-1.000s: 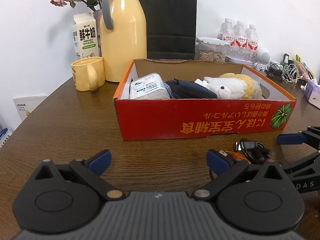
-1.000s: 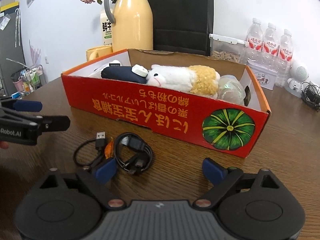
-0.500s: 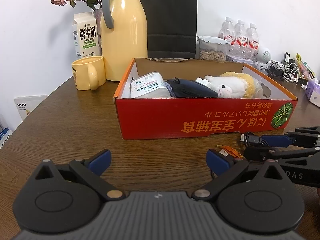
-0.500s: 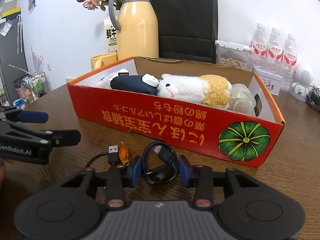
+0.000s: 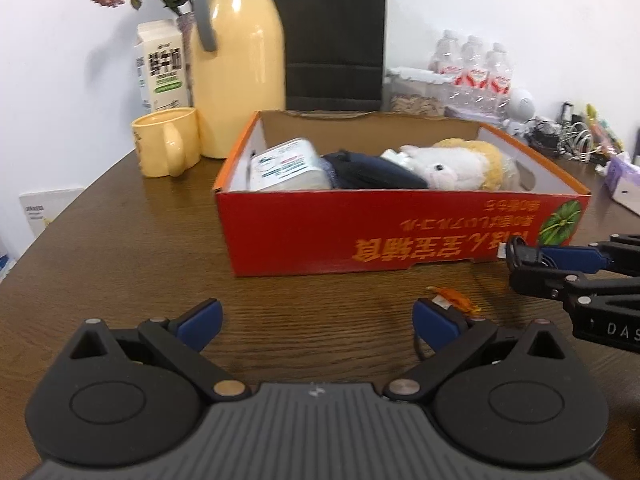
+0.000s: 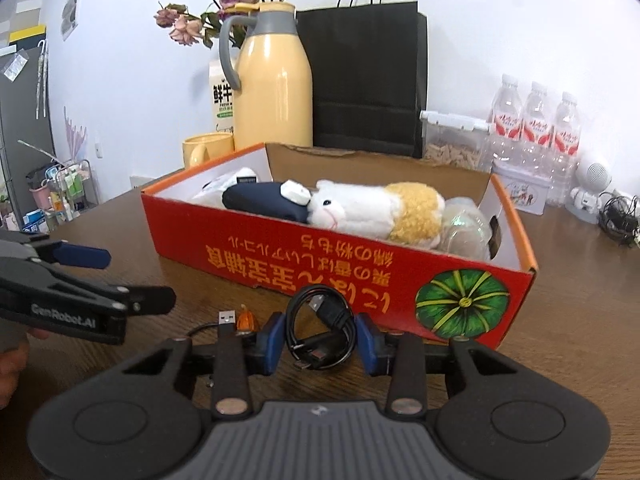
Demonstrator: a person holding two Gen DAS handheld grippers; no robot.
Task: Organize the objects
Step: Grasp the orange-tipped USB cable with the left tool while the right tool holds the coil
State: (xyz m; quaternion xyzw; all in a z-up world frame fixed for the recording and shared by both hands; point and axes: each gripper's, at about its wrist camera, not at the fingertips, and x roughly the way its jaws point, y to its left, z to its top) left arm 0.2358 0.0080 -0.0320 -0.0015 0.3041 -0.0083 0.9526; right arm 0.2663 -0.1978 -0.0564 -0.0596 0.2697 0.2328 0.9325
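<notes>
- Red cardboard, the box [image 6: 280, 252] is kept open-topped on the table [image 5: 120, 248] for sorted items.
- The left gripper [image 5: 316, 316] is held idle, fingers apart — nothing between.
- The coiled cable [image 6: 320, 328] — just before the box — is clamped by the right gripper [image 6: 322, 338], presumably for boxing.

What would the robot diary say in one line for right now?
right gripper: shut on coiled black cable | left gripper: open, empty | red box: behind cable, already holds plush toy | next, likely: cable into box
</notes>
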